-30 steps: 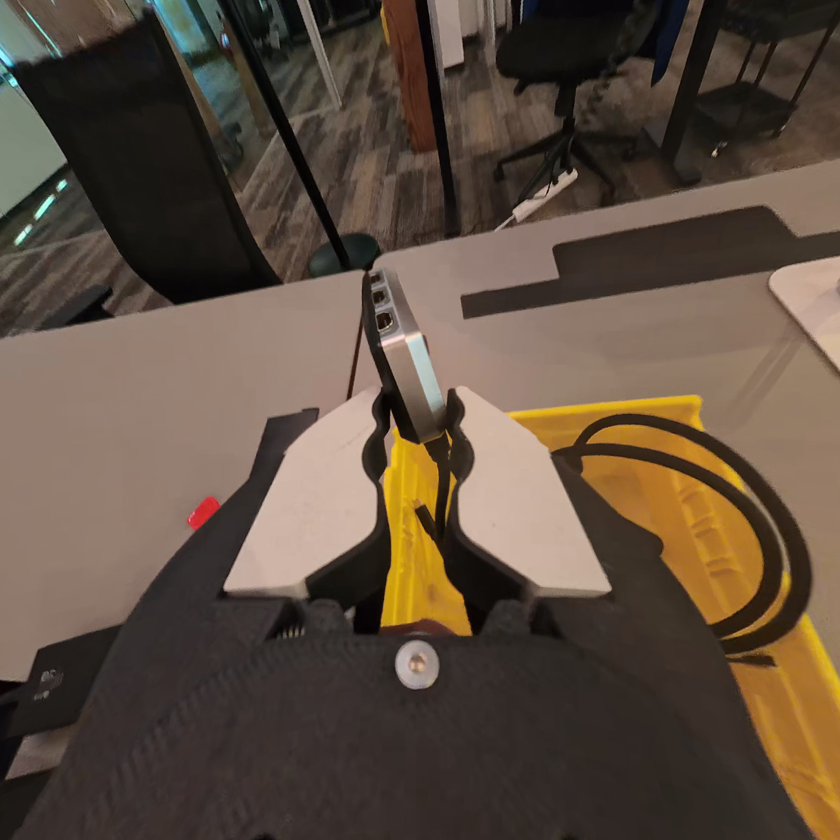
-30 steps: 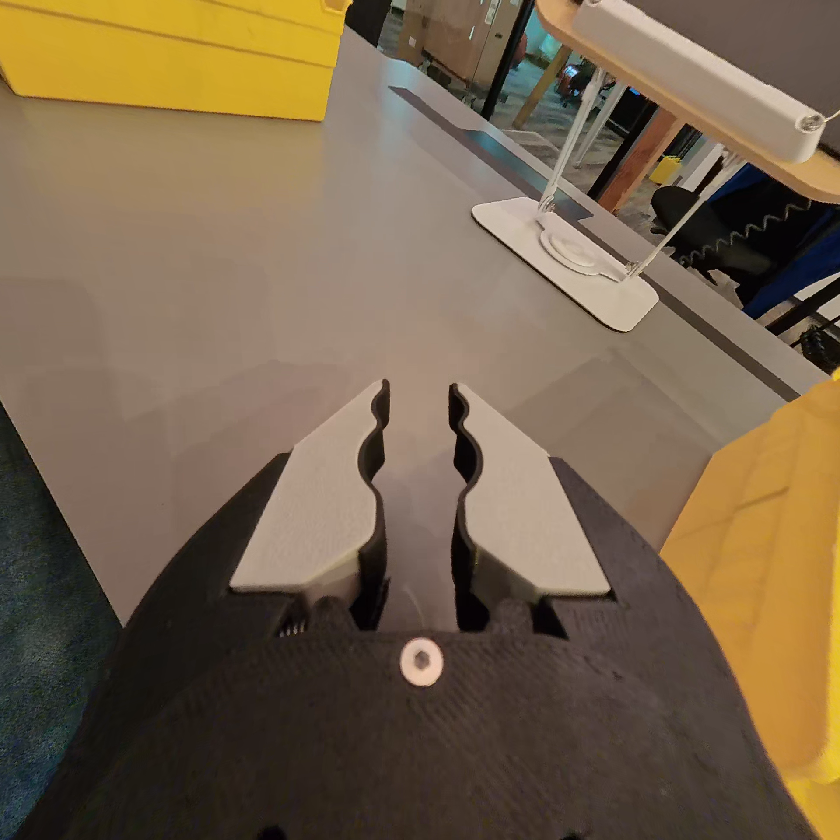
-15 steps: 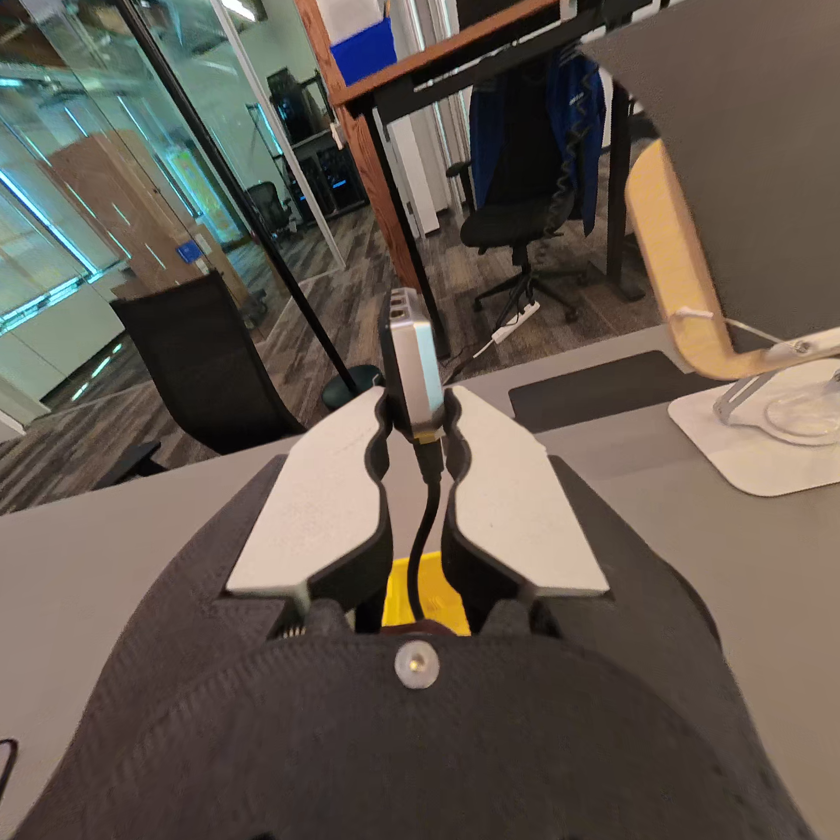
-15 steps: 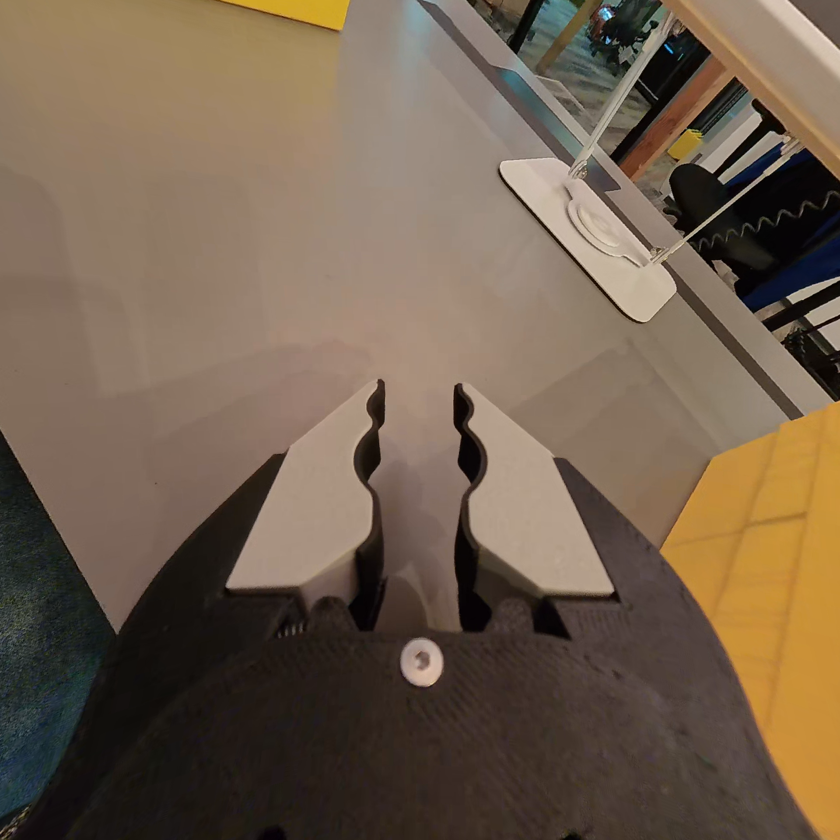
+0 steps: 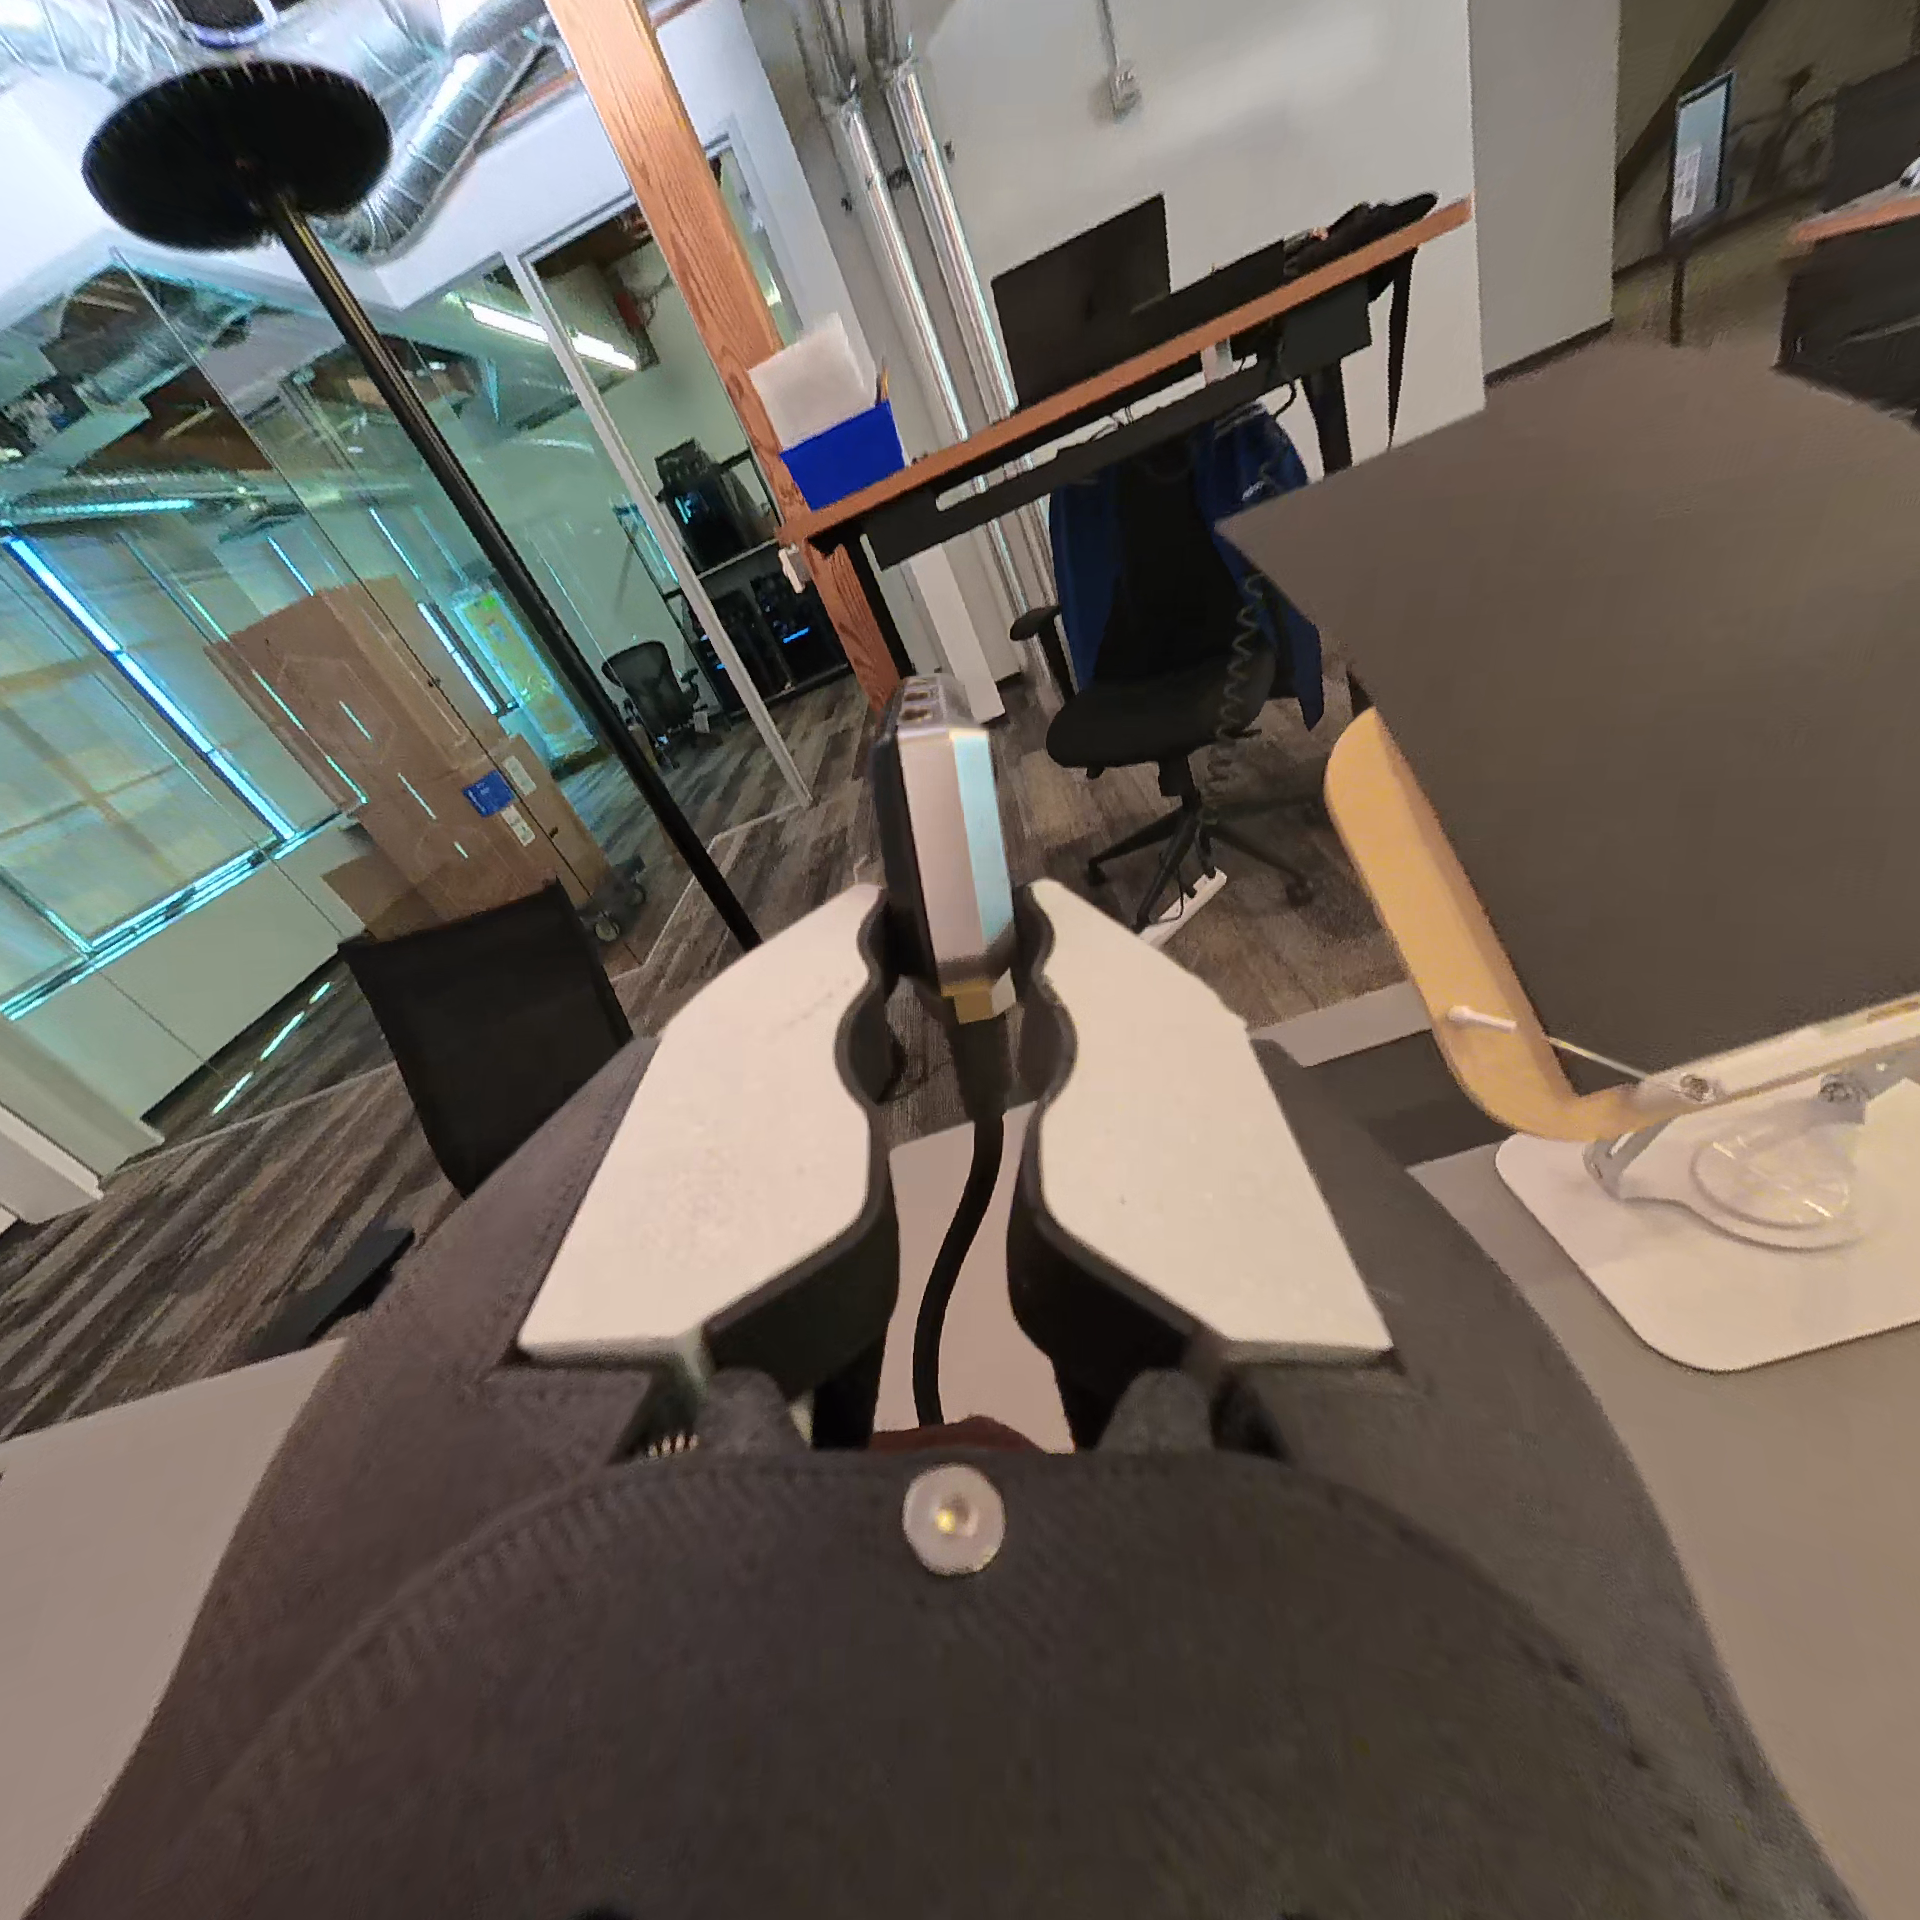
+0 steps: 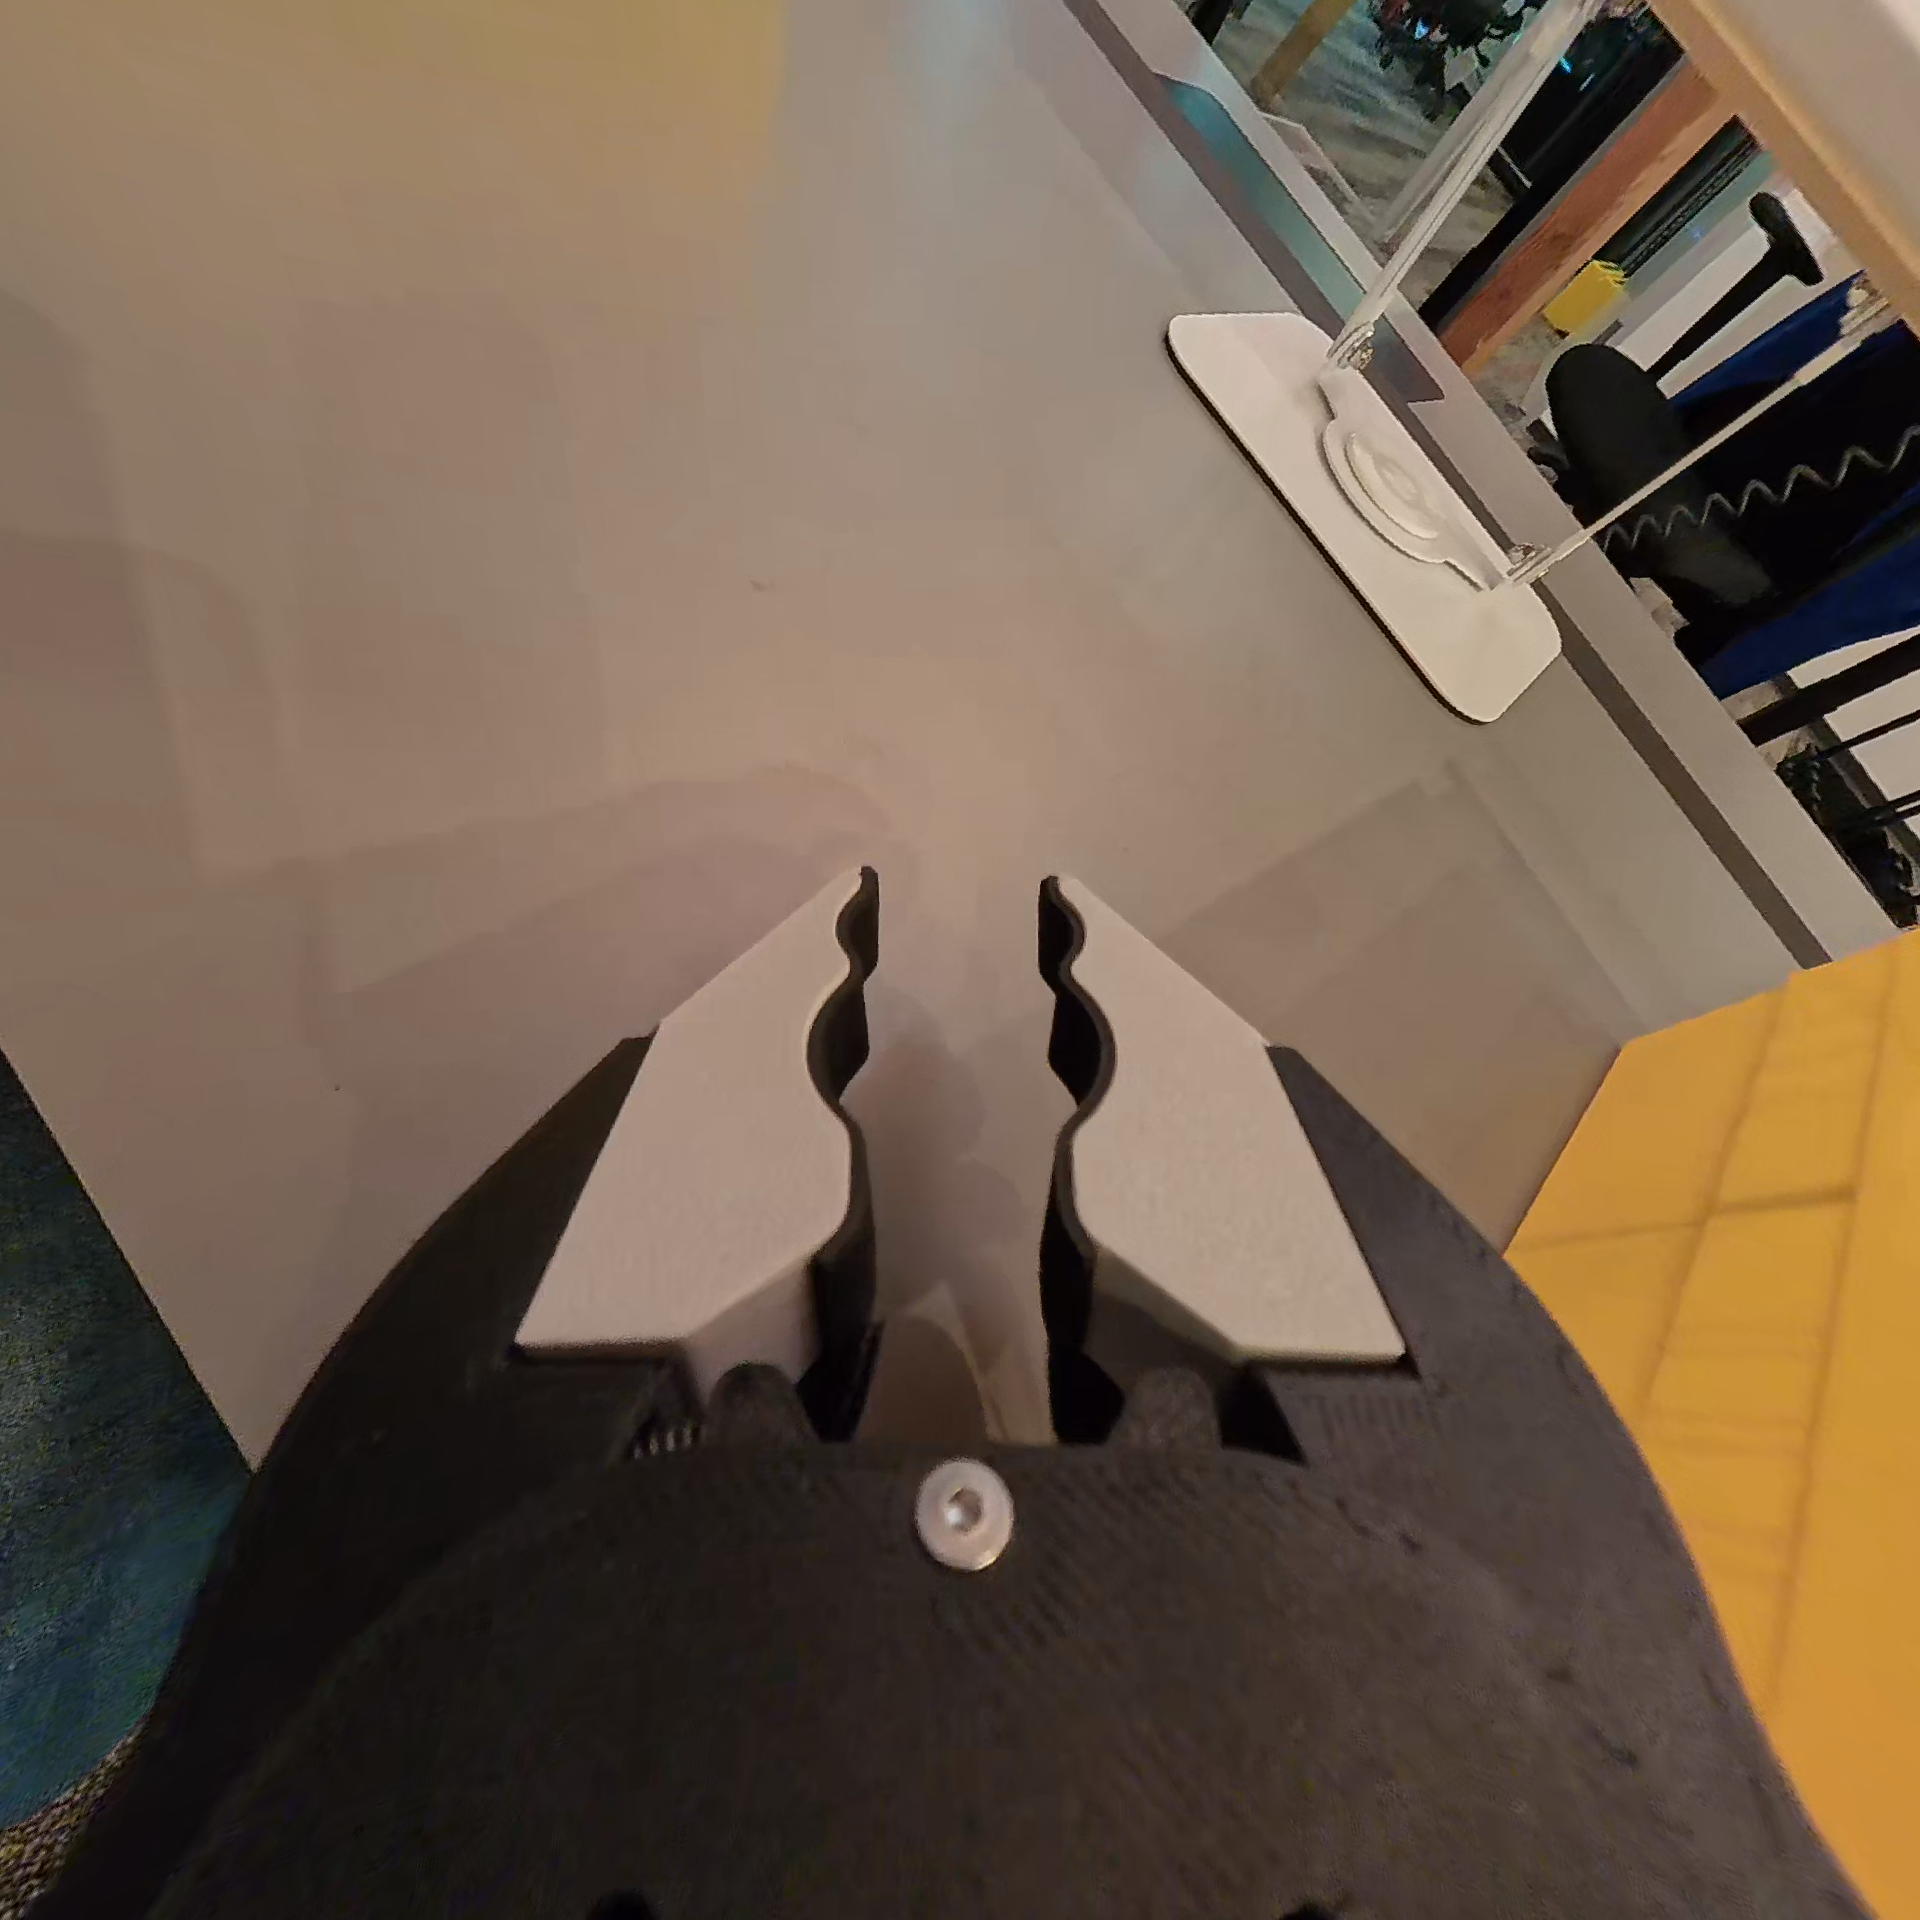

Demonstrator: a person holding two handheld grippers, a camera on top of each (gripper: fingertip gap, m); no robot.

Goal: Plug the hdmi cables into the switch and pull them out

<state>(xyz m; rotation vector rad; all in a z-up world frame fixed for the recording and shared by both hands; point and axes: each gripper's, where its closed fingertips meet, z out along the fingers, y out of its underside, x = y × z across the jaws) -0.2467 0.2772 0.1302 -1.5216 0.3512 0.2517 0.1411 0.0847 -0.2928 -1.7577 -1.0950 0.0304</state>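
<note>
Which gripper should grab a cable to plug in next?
Probably the right gripper: it is open and empty over the grey table. The left gripper is busy, shut on the silver box-shaped switch with a black cable hanging from it.

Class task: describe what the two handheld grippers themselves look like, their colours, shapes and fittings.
Both match. The left gripper and right gripper each have a black ribbed plastic body, one silver screw at its centre, and two pale grey wedge jaws with wavy black inner edges.
</note>
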